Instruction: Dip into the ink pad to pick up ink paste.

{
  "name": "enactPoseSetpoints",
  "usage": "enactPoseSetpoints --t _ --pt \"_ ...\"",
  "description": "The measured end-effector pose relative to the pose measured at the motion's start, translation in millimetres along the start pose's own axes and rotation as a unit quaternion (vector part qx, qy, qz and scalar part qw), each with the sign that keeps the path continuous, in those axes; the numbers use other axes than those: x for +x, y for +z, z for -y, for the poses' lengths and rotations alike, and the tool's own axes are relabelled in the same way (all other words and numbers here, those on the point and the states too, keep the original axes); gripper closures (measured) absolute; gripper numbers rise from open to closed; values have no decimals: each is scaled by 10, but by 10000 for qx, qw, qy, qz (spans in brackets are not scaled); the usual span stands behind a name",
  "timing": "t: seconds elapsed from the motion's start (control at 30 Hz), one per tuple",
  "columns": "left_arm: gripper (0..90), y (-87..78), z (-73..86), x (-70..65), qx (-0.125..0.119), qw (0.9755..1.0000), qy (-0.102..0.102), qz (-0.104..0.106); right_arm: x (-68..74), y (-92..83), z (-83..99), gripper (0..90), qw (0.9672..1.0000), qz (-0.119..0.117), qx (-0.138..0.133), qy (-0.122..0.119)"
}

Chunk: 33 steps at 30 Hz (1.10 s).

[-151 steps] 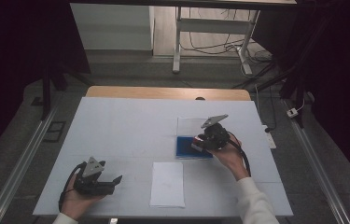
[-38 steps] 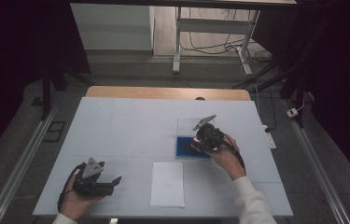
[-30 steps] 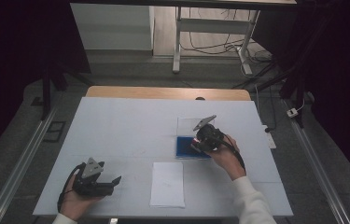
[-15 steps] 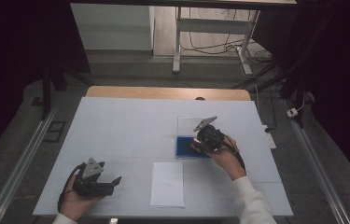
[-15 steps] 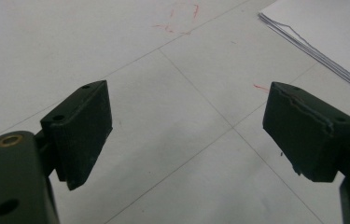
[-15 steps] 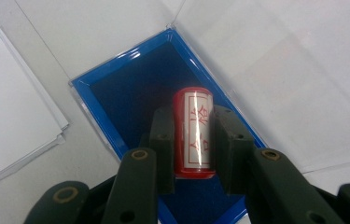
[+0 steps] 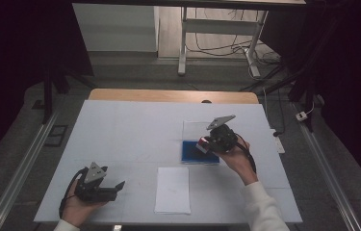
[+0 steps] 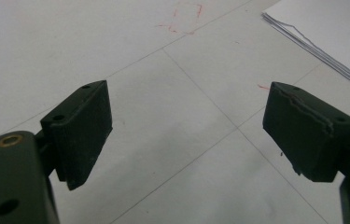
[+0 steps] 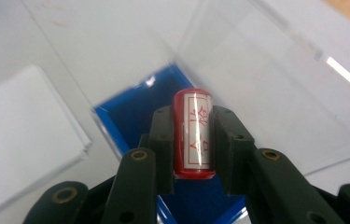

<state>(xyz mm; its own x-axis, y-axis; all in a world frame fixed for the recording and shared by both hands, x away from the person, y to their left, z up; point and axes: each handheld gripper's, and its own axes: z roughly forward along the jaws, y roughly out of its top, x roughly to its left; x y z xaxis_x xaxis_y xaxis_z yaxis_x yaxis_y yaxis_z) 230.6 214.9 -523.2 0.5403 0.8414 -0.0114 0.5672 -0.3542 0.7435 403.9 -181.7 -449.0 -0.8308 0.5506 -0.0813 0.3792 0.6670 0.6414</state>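
The red stamp, a short cylinder with a white label of red characters, is gripped between the 2 black jaws of the right gripper and is held above the blue tray, not touching it as far as can be told.

At the left of the white table, the left gripper is held low by the left hand near the front edge. Its jaws are spread wide apart with nothing between them; in the left gripper view the bare tabletop, crossed by thin lines and a few red marks, is seen in the gap.

Just right of that gripper, near the front middle, 1 stack of white paper is laid flat; its layered corner is seen in the left gripper view.

Further right, 1 blue tray is set on the table, with a clear plastic box or lid behind it and touching it. No contents can be made out inside the tray, which is partly hidden by the gripper. In the right gripper view the clear walls are seen rising around and beyond the blue inner surface.

At the right, the right gripper is held by the right hand over the tray's right end, with the stamp at its tip. In all, 2 grippers, 1 stamp, 1 tray, 1 clear box and 1 paper stack are counted.
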Motion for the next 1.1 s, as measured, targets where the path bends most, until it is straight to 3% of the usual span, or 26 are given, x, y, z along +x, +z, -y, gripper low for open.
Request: enactPoseSetpoints --t 0.23,0.4,0.8,1.1 --pt "157 -16 0 -13 -13 10000 18 -9 145 25 -94 699 9998 -102 35 -182" --pt "157 -8 1 -9 1 10000 20 0 168 91 -112 699 9995 -98 123 -286" --pt "157 1 1 -12 14 10000 39 -6 118 288 -82 698 9989 -99 434 -142" --pt "158 1 6 -4 34 10000 32 -7 98 332 -87 698 9984 -87 553 -58"
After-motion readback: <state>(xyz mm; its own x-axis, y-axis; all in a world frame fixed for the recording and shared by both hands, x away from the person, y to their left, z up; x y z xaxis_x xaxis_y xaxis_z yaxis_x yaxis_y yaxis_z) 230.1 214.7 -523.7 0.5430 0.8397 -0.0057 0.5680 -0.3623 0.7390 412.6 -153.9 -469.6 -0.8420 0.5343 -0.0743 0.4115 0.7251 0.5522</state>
